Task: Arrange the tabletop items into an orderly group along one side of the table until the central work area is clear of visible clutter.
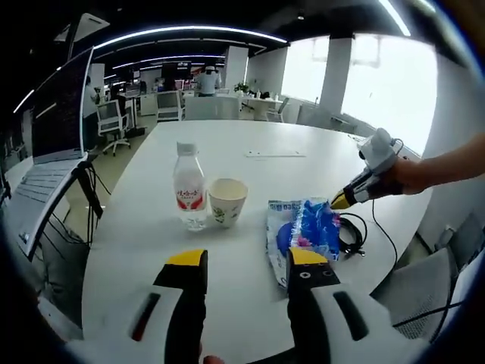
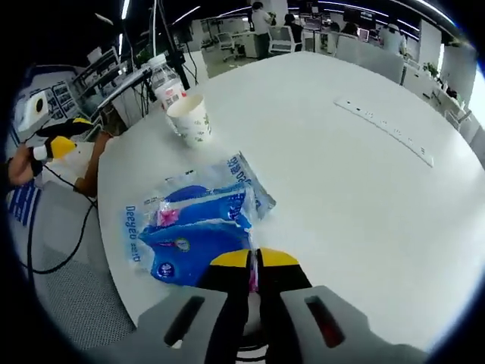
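A clear water bottle (image 1: 189, 186) with a red label stands upright beside a paper cup (image 1: 226, 201) near the table's middle. A blue snack packet (image 1: 303, 231) lies flat to their right. My left gripper (image 1: 246, 262) is open at the near table edge, short of all three, with nothing between its yellow tips. My right gripper (image 1: 342, 200) comes in from the right, its tip at the packet's far corner. In the right gripper view its jaws (image 2: 254, 262) are shut at the edge of the packet (image 2: 197, 227); whether they pinch it I cannot tell. The bottle (image 2: 167, 83) and cup (image 2: 189, 117) stand beyond.
A black cable (image 1: 352, 231) loops on the table right of the packet. A flat white strip (image 1: 274, 154) lies farther back on the round white table (image 1: 250, 136). A laptop on a stand (image 1: 53, 144) rises at the left edge. Office chairs and desks fill the room behind.
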